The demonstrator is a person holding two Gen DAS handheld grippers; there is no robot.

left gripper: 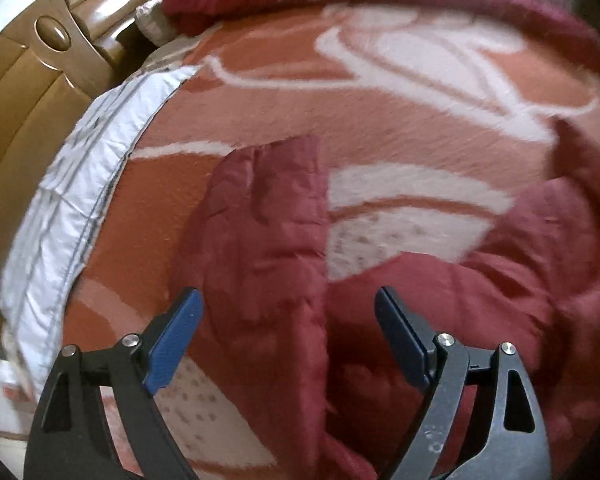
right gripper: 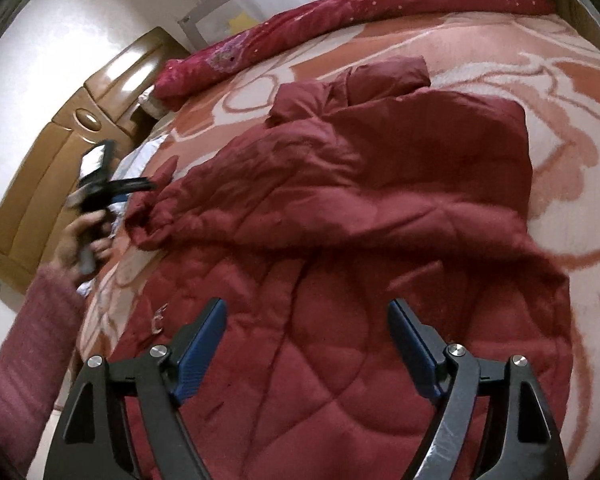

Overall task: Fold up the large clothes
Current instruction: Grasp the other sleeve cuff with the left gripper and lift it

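The dark red quilted jacket [right gripper: 340,216] lies spread on the bed, on top of the orange and white patterned blanket [right gripper: 560,92]. Its body is under my right claw, and its upper part is folded over itself in a thick heap. 1 sleeve [left gripper: 272,208] lies flat on the blanket and points away from me, just in front of my left claw.

My left claw [left gripper: 288,316] is wide, with nothing between the 2 blue pads [left gripper: 176,336]; it hangs over the sleeve and does not touch it. My right claw [right gripper: 306,336] is also wide and holds nothing; it hangs over the quilted body of the jacket.

In the right view I see my left hand [right gripper: 80,244] in a pink knitted sleeve [right gripper: 24,344] at the left edge of the bed. A rolled red cover [right gripper: 340,28] lies along the far side of the bed. A brown wooden cabinet [right gripper: 52,184] stands beside the bed, and a grey-white quilt edge [left gripper: 80,184] shows under the blanket
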